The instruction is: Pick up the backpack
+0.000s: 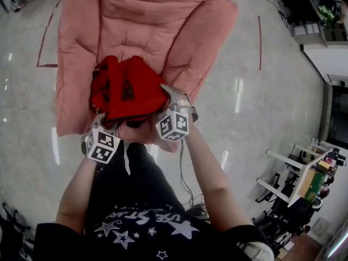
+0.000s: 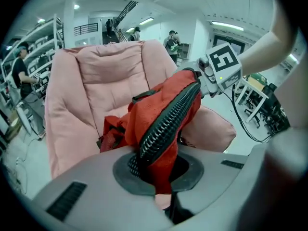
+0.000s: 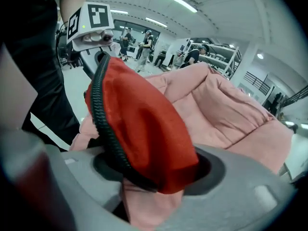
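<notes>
A red backpack with a black zipper lies crumpled on the seat of a pink cushioned chair. My left gripper is at its near left edge, shut on a fold of red fabric and zipper. My right gripper is at the near right edge, with a thick fold of the backpack pinched between its jaws. The zipper runs in a line from one gripper to the other. In the left gripper view the right gripper's marker cube shows behind the fabric. Pink cushion lies under the right jaws.
The chair stands on a glossy grey floor with red tape lines. Desks and shelves are at the far right, a rack with boxes at the near right. A cable hangs by my legs. People stand in the background.
</notes>
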`<state>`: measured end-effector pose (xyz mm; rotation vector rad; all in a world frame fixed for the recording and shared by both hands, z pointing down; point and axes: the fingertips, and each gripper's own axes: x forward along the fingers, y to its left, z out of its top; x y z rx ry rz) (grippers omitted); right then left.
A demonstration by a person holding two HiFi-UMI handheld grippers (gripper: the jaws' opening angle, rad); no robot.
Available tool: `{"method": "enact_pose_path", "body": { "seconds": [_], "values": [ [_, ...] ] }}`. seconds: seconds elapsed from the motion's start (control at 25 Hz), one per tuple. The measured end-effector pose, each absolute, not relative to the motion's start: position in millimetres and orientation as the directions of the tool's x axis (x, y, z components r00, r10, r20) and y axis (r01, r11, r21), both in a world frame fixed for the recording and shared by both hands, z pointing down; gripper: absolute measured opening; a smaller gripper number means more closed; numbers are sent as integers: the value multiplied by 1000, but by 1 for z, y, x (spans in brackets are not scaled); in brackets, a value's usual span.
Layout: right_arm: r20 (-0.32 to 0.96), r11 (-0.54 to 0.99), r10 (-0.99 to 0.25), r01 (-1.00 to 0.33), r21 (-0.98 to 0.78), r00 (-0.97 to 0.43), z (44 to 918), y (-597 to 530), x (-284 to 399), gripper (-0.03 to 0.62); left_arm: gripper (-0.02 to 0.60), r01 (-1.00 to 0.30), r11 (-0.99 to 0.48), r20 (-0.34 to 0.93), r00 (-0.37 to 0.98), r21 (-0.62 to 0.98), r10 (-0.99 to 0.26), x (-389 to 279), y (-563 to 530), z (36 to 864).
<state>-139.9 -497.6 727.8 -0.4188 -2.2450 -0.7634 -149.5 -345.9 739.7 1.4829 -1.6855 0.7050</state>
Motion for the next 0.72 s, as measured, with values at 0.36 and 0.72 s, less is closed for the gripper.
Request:
{"method": "enact_pose_path", "body": {
  "seconds": [0.36,0.72],
  "values": [
    [697,917,108,342,207,-709,699,-492,-155,11,20,-967,249,714,-133,60,-688,-209,-364,677],
    [645,937,157,319,141,-748,636,-466,-136,9,20,-896,377,588,-179,233,-789,-201,-341,614]
  ]
}}
